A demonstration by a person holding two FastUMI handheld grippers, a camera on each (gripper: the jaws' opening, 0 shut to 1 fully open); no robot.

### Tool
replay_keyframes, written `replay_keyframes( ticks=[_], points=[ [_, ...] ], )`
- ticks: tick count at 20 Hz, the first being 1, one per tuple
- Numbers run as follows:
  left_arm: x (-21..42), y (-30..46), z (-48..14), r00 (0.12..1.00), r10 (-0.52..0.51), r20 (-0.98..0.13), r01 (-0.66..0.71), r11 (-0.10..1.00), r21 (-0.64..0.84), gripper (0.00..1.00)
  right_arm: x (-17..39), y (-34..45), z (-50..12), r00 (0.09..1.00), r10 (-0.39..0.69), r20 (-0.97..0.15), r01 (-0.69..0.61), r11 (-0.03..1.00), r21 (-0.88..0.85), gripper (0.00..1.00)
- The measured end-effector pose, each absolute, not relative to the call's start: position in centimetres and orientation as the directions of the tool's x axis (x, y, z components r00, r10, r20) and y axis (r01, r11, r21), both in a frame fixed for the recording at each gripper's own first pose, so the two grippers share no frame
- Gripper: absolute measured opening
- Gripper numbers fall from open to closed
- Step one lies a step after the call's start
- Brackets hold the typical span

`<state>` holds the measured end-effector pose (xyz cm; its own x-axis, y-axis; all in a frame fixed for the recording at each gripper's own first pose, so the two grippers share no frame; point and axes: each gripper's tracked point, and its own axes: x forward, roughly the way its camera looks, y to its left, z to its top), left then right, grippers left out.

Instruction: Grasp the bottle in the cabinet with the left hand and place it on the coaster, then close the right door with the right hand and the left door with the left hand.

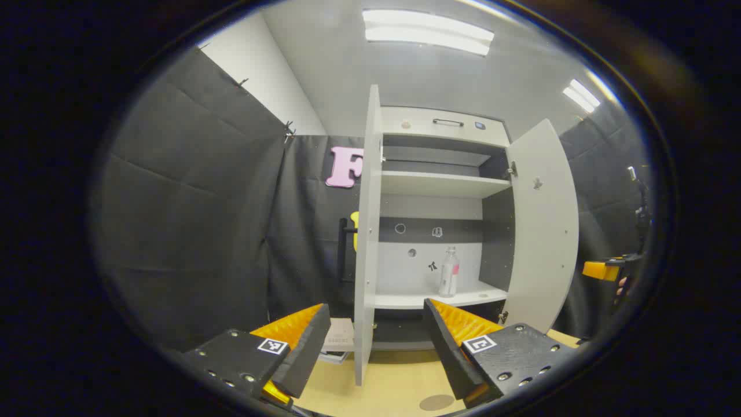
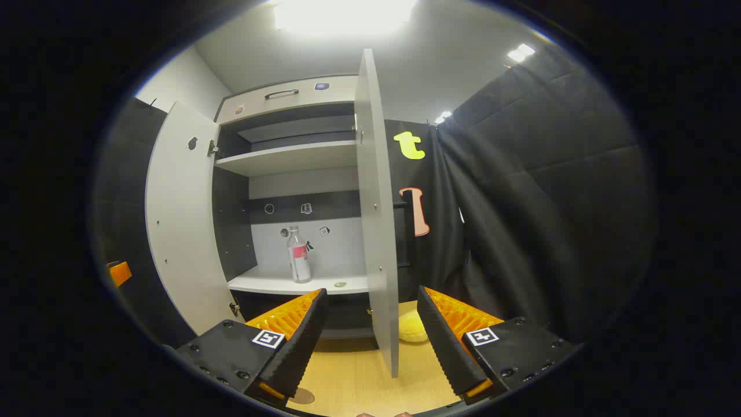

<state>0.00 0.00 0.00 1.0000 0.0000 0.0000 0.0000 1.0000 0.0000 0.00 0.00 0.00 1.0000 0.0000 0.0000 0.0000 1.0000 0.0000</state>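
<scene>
Fingers (image 1: 301, 341) of left gripper (image 1: 376, 347) apart, empty; advance centre-frame toward clear plastic bottle (image 1: 448, 272) with pink label, straddle body squarely.

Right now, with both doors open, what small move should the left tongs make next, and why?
Probably advance the left tongs toward the bottle. They are open and empty, well short of the cabinet, while the bottle stands upright on the lower shelf, ungrasped.

The left gripper (image 1: 370, 353) has its jaws spread wide, fingers pointing toward twelve o'clock, holding nothing. The right gripper (image 2: 370, 347) is likewise spread wide, empty, fingers pointing toward twelve o'clock.
</scene>
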Motion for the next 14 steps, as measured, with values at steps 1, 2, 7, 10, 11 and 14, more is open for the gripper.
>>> replay_keyframes(
  ticks=[1, 2, 7, 10, 11, 14],
  points=[
    [0.6, -0.5, -0.1, 1.0, -0.012, -0.005, 0.012, 1.0, -0.005, 1.0, -0.2, -0.8, 0.2, 1.0, -0.022, 0.003, 0.022, 1.0, -0.003, 0.98],
    [1.2, -1.2, -0.3, 1.0, -0.026, -0.012, 0.025, 1.0, -0.012, 0.94, -0.3, -1.6, 0.4, 0.999, -0.041, 0.008, 0.041, 0.999, -0.001, 0.98],
    [4.0, -4.4, -0.9, 0.996, -0.082, -0.024, 0.082, 0.997, 0.001, 0.94, 0.7, -4.1, -0.6, 0.995, -0.1, -0.011, 0.1, 0.995, -0.013, 0.98],
    [5.9, -7.2, -1.5, 0.99, -0.136, -0.031, 0.137, 0.99, 0.027, 1.0, 2.0, -5.4, -1.0, 0.993, -0.116, -0.017, 0.116, 0.993, -0.016, 0.98],
    [6.8, -8.1, -2.0, 0.988, -0.146, -0.041, 0.147, 0.989, 0.029, 1.0, 2.5, -5.8, -1.1, 0.992, -0.121, -0.021, 0.12, 0.993, -0.015, 0.98],
    [9.9, -10.6, -2.9, 0.983, -0.173, -0.055, 0.173, 0.985, 0.008, 0.96, 4.2, -7.6, -2.2, 0.989, -0.142, -0.041, 0.141, 0.99, -0.022, 0.98]
  ],
)
